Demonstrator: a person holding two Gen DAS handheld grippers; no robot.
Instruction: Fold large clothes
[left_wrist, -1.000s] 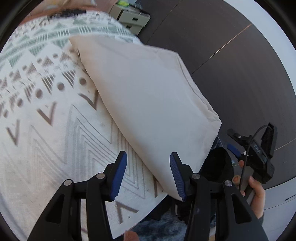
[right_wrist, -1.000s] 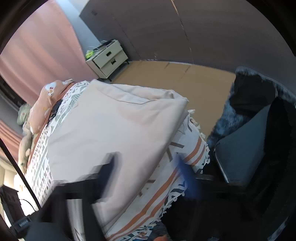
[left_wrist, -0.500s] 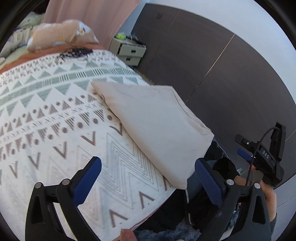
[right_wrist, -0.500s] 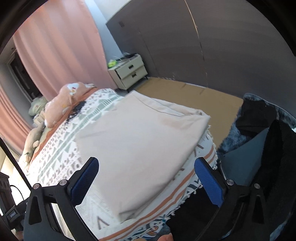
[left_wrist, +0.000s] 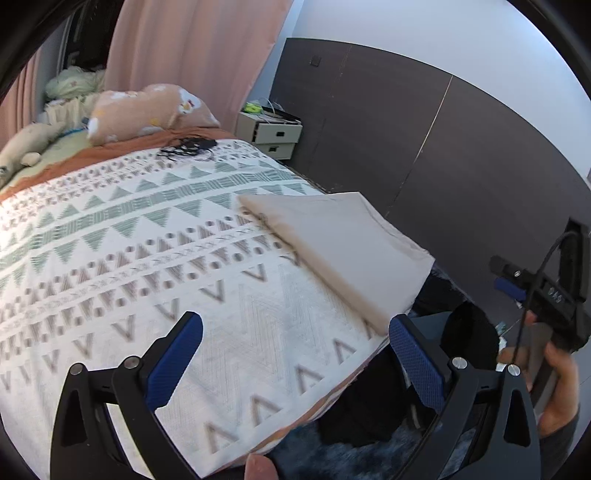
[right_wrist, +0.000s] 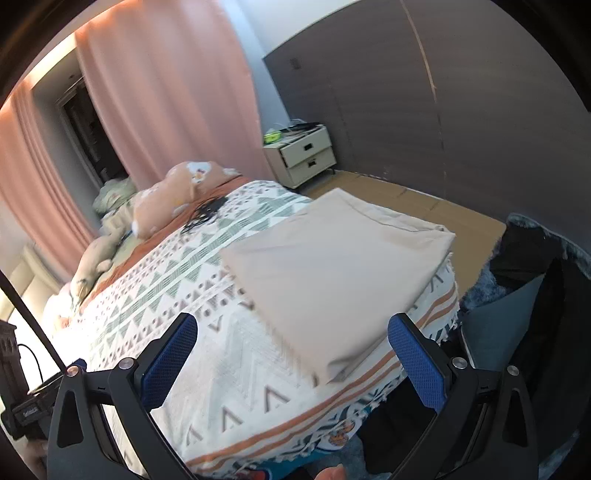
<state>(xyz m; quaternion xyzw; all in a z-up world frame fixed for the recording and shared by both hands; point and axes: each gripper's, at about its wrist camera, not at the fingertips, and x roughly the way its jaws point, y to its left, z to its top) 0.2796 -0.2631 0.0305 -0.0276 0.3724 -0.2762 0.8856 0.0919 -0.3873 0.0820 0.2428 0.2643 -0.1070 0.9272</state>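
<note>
A beige garment (left_wrist: 343, 243), folded into a flat rectangle, lies at the corner of a bed with a white patterned cover (left_wrist: 147, 258). It also shows in the right wrist view (right_wrist: 332, 273). My left gripper (left_wrist: 295, 354) is open and empty, held back above the bed's foot, apart from the garment. My right gripper (right_wrist: 291, 354) is open and empty, held back from the bed corner, with the garment ahead between its blue pads. The right gripper also shows in the left wrist view (left_wrist: 546, 295), held in a hand.
Pillows and a plush toy (left_wrist: 147, 114) lie at the bed's head. A black cable (left_wrist: 188, 147) lies on the cover. A white nightstand (right_wrist: 303, 155) stands by pink curtains. Dark clothes (left_wrist: 399, 387) and a chair (right_wrist: 517, 317) sit past the bed's corner.
Both grippers have opened wide and pulled back and up from the folded garment, which stays flat on the bed corner.
</note>
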